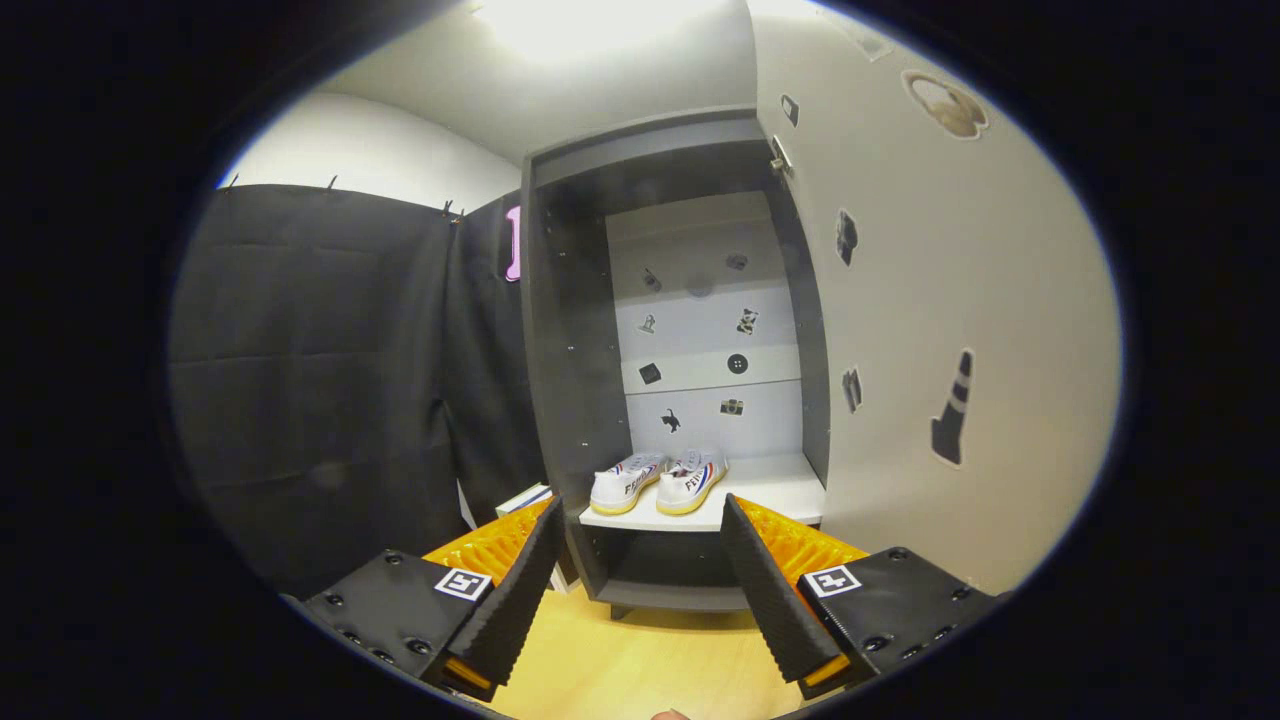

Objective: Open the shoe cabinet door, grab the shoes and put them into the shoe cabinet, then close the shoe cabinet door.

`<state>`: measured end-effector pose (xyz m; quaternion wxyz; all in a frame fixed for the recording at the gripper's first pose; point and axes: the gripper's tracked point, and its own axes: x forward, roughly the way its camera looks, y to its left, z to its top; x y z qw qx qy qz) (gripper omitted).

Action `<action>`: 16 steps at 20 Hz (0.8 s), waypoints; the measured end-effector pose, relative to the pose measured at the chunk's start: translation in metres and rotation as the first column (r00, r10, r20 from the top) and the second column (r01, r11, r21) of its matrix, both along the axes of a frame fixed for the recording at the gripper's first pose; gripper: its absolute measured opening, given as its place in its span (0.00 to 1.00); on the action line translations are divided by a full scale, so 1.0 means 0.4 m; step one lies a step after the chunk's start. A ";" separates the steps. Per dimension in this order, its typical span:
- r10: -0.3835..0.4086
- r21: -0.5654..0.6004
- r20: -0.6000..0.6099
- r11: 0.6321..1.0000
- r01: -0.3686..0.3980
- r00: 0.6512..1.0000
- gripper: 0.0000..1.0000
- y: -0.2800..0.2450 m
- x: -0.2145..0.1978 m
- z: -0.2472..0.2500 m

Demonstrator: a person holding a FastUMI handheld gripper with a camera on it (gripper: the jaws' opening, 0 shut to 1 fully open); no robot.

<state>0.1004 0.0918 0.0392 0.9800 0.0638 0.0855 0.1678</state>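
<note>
A grey shoe cabinet (570,360) stands ahead with its door (950,330) swung wide open to the right. A pair of white shoes (658,482) with yellow soles and red and blue stripes rests side by side on the cabinet's white shelf (770,485), heels toward me. My gripper (640,530) is open, its fingers spread wide with nothing between them, held back a short way in front of the shelf. The shoes sit beyond the fingertips.
Black cloth hangs to the left of the cabinet. A small white box (522,497) lies on the floor by the cabinet's left foot. Stickers dot the door's inner face and the cabinet's back panel. The wooden floor (640,660) runs under the fingers.
</note>
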 end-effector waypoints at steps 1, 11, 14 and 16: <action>0.004 -0.013 0.008 1.000 -0.004 1.000 0.97 -0.011 -0.025 0.007; 0.028 -0.087 0.057 0.996 -0.023 0.998 0.97 -0.134 -0.225 0.074; 0.017 -0.090 0.061 0.996 -0.011 0.998 0.98 -0.185 -0.260 0.094; 0.006 -0.076 0.054 0.997 -0.002 0.999 0.98 -0.224 -0.276 0.103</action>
